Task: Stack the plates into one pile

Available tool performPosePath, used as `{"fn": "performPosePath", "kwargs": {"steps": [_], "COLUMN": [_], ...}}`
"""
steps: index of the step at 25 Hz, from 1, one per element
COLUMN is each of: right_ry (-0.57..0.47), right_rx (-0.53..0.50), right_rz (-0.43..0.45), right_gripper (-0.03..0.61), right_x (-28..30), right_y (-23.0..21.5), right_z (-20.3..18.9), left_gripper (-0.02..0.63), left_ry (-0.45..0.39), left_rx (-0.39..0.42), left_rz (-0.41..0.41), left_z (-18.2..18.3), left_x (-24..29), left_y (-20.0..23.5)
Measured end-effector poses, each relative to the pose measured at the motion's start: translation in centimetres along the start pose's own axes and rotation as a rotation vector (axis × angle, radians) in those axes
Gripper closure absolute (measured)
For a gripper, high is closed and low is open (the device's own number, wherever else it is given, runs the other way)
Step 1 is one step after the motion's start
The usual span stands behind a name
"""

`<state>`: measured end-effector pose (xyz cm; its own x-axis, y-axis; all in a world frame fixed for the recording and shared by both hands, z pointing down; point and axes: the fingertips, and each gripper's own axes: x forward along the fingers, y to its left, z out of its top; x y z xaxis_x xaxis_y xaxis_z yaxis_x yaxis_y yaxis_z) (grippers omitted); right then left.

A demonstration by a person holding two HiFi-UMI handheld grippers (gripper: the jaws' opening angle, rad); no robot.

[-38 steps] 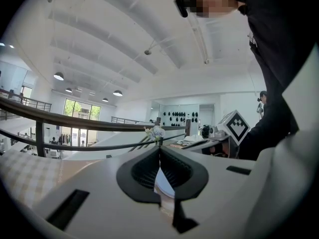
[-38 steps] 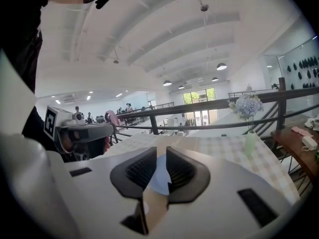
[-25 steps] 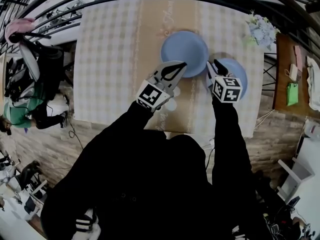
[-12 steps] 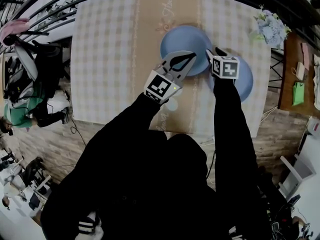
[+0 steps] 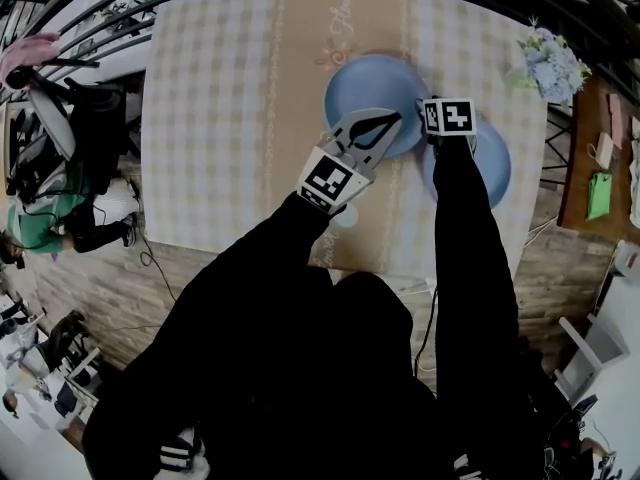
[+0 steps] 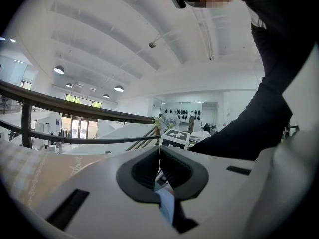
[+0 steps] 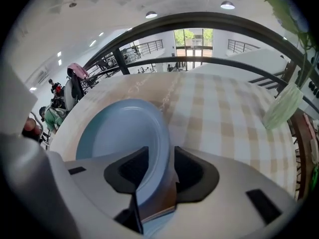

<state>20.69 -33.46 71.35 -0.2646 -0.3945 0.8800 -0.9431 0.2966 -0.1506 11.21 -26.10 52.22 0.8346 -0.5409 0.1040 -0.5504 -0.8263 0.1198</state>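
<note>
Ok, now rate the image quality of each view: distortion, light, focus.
Head view: strong fisheye bows the tablecloth's edges; the light on it is even, with no glare. Left gripper view: dark round vignette, and the ceiling is washed out almost to white. Right gripper view: same vignette; the blue plate's near rim is soft, while the cloth's checks beyond look sharp.

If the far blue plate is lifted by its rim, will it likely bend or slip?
The far blue plate probably stays stiff: its raised rim keeps an even round shape. It may slip, since its surface looks smooth. It lies flat on the checked tablecloth, so a push would likely slide it rather than tip it.
</note>
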Motion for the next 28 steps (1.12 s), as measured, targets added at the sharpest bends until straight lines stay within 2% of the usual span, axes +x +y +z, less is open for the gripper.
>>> {"fn": "performPosePath", "kwargs": {"steps": [10, 14, 17, 23, 28], "right_ry": [0.124, 0.147, 0.133, 0.039, -0.021], "right_rx": [-0.072, -0.091, -0.058, 0.072, 0.168], "right_rz": [-0.005, -0.023, -0.016, 0.014, 0.058], "right_gripper": [0.419, 0.466, 0.485, 0.538, 0.558], "right_x": [2.0, 2.2, 2.1, 0.3, -1.2], "right_y": [0.2, -0.1, -0.1, 0.4, 0.9], "right_z": [-1.1, -1.3, -1.1, 0.5, 0.7], "left_gripper": [0.594, 0.594, 0.594, 0.594, 0.594], "left_ry": [0.003, 0.002, 0.001, 0.001, 0.003], "left_rx": [-0.006, -0.008, -0.006, -0.001, 0.005], "left_rz": [0.013, 0.019, 0.023, 0.024, 0.021], "left_z": [-0.3, -0.2, -0.1, 0.3, 0.8], "left_x": [-0.5, -0.7, -0.9, -1.6, -2.6], "left_y": [0.6, 0.8, 1.0, 1.0, 0.6]}}
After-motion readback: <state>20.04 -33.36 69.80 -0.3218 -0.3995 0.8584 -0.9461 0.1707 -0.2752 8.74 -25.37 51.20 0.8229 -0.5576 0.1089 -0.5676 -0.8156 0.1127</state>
